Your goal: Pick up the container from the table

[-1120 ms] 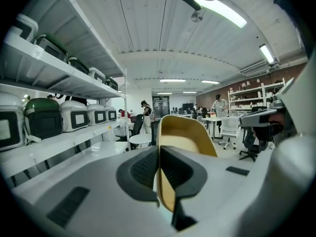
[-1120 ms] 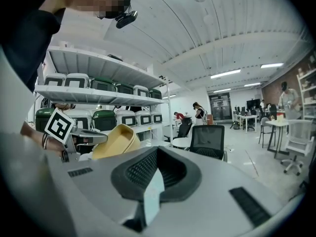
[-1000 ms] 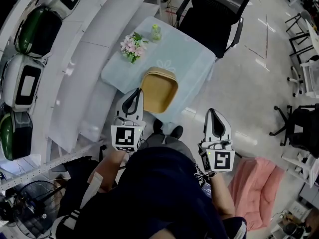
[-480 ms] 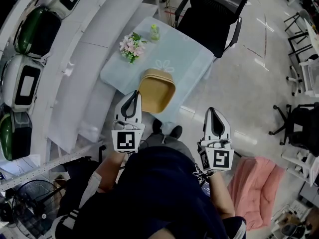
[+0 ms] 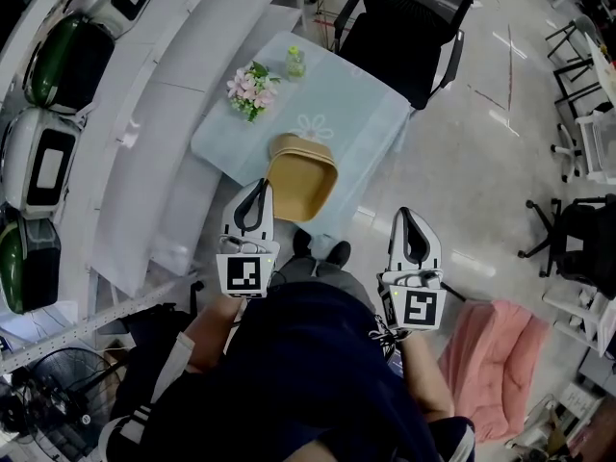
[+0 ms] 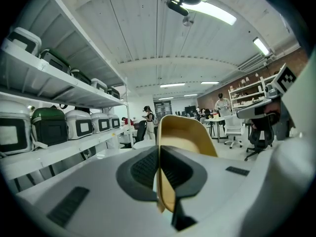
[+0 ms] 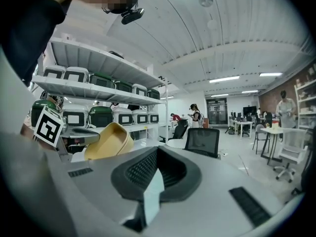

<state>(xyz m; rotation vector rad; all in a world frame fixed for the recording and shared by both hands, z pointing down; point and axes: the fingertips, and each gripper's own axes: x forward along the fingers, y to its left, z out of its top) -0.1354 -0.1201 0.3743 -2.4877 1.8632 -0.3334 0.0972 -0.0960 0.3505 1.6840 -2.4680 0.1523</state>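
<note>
The left gripper (image 5: pixel 258 191) pinched one wall of the yellow container (image 5: pixel 302 175) at the rim, holding it tilted in the air over the near edge of the worktop (image 5: pixel 361 114). The right gripper (image 5: pixel 411 221) hung to its right, jaws pressed together on nothing. Farther along the worktop lay flowers (image 5: pixel 249 89) and a small bottle (image 5: pixel 295 62), and a black chair (image 5: pixel 409 27) stood beyond.

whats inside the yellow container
Nothing shows inside the container: bare yellow bottom in the head view. The left tool, shut on its rim, covers that edge.
</note>
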